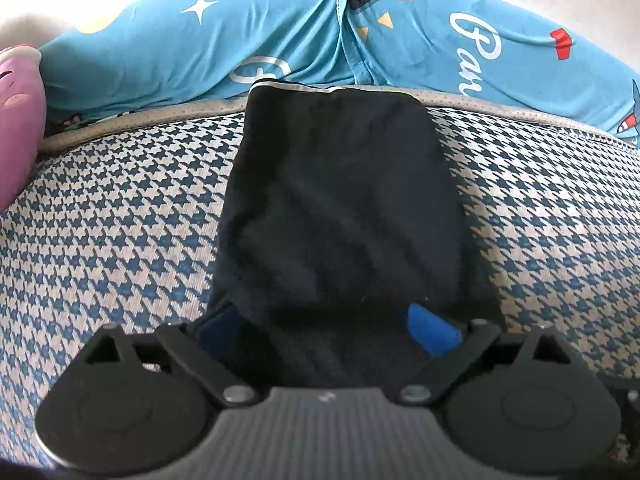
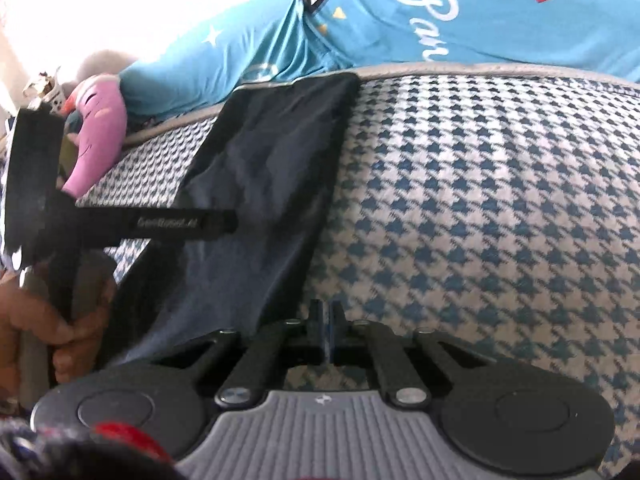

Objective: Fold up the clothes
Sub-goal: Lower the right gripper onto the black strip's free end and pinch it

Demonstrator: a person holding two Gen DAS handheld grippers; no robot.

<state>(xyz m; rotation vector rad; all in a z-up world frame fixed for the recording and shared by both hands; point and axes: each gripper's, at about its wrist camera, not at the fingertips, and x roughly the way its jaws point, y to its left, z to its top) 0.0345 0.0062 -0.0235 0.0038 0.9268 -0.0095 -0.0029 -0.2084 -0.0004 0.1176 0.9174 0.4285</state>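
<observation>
While the left wrist camera is looking along its fingers, the left gripper [image 1: 328,328] is standing wide, its blue pads well apart, with the near end of a black garment [image 1: 340,216] lying between and over them; whether the cloth is resting there or being lifted I cannot tell. The garment is stretching away as a long, narrow strip across the houndstooth bed cover [image 1: 120,208], its far hem reaching the grey piping beside a blue printed duvet [image 1: 240,40]. A pink plush toy [image 1: 16,120] is sitting at the left edge.

From the right wrist camera, the right gripper [image 2: 329,332] is showing its fingers pressed together over bare bed cover [image 2: 480,220], just beside the garment's [image 2: 264,184] right edge, and no cloth is visibly caught between them. The left gripper [image 2: 192,222] is reaching in over the strip from the side, held by a hand [image 2: 52,332].

Judging by its straight edges and narrow shape, the garment is already looking folded lengthwise. A crosswise fold may be remaining, or this strip could be lying merely smoothed out.
</observation>
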